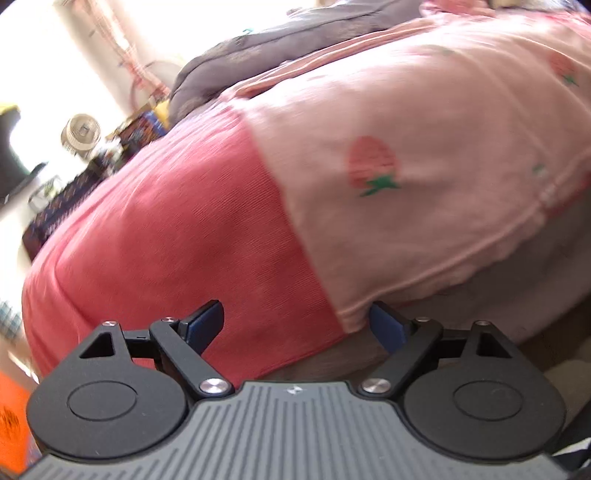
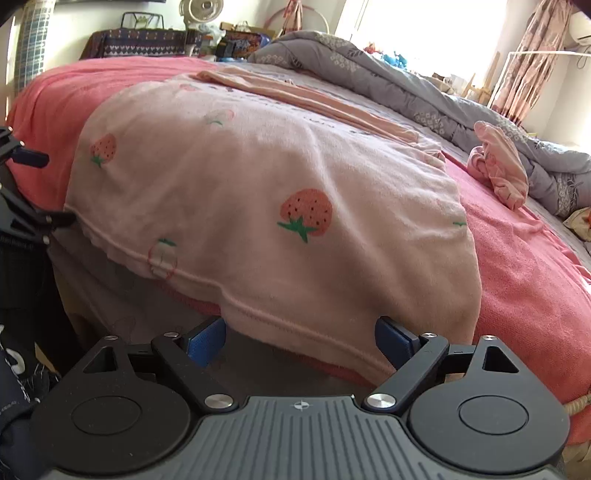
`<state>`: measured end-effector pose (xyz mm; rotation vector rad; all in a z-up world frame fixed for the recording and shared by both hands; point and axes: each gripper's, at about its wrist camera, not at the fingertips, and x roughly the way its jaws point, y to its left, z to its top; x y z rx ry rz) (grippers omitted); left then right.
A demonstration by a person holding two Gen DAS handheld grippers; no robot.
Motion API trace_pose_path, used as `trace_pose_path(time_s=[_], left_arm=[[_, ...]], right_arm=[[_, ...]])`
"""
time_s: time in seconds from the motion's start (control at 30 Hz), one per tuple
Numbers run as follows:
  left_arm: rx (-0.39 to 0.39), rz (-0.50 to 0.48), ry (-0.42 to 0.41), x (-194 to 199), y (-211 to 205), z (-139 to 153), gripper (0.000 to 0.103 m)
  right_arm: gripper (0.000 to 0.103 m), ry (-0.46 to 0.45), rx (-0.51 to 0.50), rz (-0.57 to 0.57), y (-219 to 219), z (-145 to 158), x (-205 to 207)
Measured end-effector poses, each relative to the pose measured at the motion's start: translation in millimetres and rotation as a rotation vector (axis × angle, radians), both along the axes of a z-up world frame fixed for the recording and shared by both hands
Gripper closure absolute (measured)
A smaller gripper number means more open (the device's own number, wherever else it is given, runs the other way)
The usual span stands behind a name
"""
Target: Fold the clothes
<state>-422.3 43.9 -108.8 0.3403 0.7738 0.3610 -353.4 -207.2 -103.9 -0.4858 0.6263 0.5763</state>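
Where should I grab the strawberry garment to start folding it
Grip the hem of the garment at its two near corners, coming from the bed's near edge. That hem overhangs the bed, so open fingers can slide around it.

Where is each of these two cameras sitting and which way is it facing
Left wrist: sits on the left gripper, tilted, low at the bed's edge, looking along its open fingers at the red bedspread and the pale pink strawberry garment; only its own fingers show.
Right wrist: sits on the right gripper, level at the garment's hem, facing across the bed toward the grey quilt and window; its fingers show, and the left gripper at the left edge.
Shared: garment, bedspread, quilt, the fan.
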Motion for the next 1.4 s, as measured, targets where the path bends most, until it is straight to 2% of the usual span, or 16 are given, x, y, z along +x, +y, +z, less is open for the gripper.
trace_pose_path(time_s=[0.2,0.33,0.5,0.63,0.8,0.93,1.03,1.1,1.3,1.4], left_arm=[[-0.032,-0.066,0.084,1.5,-1.0,-14.0,0.015],[-0.028,-0.078,0.036,-5.1,-2.0,-8.6,0.015],[-0.026,0.009,0.014,-7.2,12.3,-2.2,0.015],[-0.024,0.036,-0.019,-16.7,18.0,6.8,0.015],[-0.038,-0.013,-0.027,-24.5,16.5,9.4,0.015],[-0.005,-0.05,0.011,-26.7,2.1,-3.7,0.017],[0.028,-0.048,-0.039,-33.4,-1.1,0.2,0.017],[0.021,-0.029,-0.072,-37.5,3.1,6.6,0.017],[-0.091,0.047,-0.157,-49.5,16.3,26.2,0.017],[-0.084,0.065,-0.149,-40.6,17.6,25.3,0.018]], right_arm=[[0.014,0.021,0.005,-0.01,0.5,-1.0,1.2],[0.014,0.022,0.001,-0.012,0.5,0.5,1.3],[0.014,0.024,0.01,-0.019,-0.3,3.5,3.8],[0.014,0.021,0.008,-0.018,-1.1,4.7,5.1],[0.014,0.023,0.02,-0.021,-0.9,7.1,6.1],[0.014,0.024,0.026,-0.024,-0.4,7.7,6.6],[0.014,0.024,0.025,-0.023,-1.0,8.5,6.0],[0.014,0.023,0.027,-0.026,-1.1,9.4,6.0],[0.014,0.024,0.061,-0.023,-3.2,17.0,5.2],[0.013,0.038,0.109,-0.018,-5.0,22.6,5.2]])
